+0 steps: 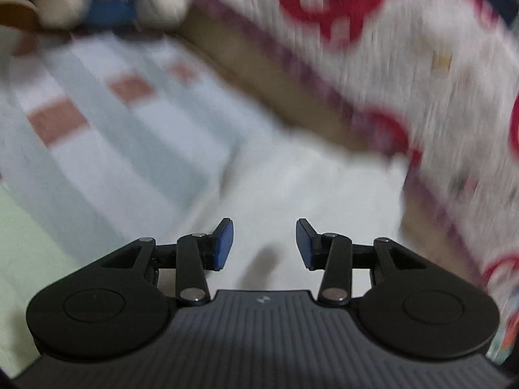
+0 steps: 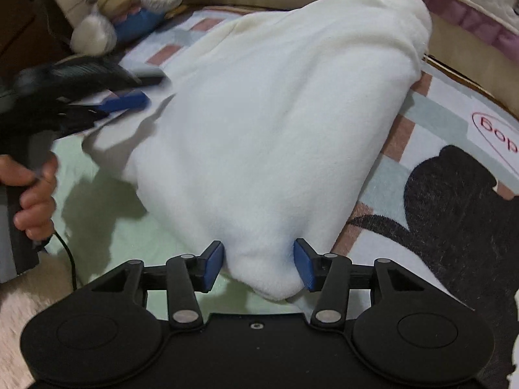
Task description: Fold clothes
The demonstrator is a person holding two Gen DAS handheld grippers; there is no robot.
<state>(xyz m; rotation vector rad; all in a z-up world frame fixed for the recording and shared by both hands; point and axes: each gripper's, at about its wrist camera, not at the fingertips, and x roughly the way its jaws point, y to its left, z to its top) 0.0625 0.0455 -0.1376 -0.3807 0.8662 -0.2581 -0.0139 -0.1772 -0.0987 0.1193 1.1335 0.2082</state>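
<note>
The white fleece garment [image 2: 275, 123] lies bunched on the patterned bedspread [image 2: 421, 149], its near corner between my right hand-held gripper [image 2: 259, 264], pads spread, not pressing. My left hand-held gripper [image 1: 264, 244] hangs spread, empty, above it. A plush toy [image 2: 129, 3] sits beyond.

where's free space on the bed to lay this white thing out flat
Pale green patch between the white fleece garment and the left gripper; patterned sheet right of the garment. Crowded top left by the plush toy.
</note>
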